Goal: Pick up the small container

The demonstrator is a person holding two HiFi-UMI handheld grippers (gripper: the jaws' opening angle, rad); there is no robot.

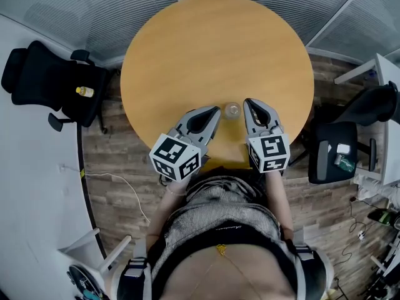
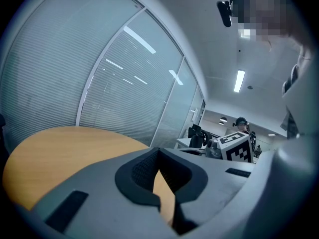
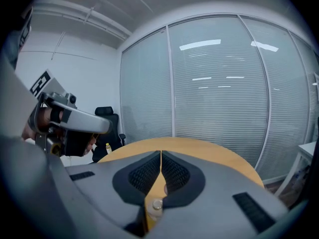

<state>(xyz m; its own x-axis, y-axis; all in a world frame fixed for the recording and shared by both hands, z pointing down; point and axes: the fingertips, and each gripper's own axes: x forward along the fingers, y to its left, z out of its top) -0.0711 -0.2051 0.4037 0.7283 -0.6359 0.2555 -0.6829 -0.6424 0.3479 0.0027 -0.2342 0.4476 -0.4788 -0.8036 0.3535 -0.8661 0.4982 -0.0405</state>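
The small clear container (image 1: 232, 110) stands on the round wooden table (image 1: 212, 49) near its front edge, between my two grippers and touching neither. My left gripper (image 1: 215, 110) points at it from the left, its jaws shut with nothing in them (image 2: 158, 152). My right gripper (image 1: 247, 102) lies just right of the container, jaws also shut and empty (image 3: 161, 153). The left gripper view does not show the container. A small pale round thing (image 3: 156, 204) shows low in the gap of the right jaws; I cannot tell what it is.
A black office chair (image 1: 44, 74) with a yellow bottle (image 1: 85, 92) on it stands left of the table. Another chair (image 1: 337, 149) and a white desk (image 1: 378, 74) are at the right. A cable (image 1: 119, 183) lies on the floor.
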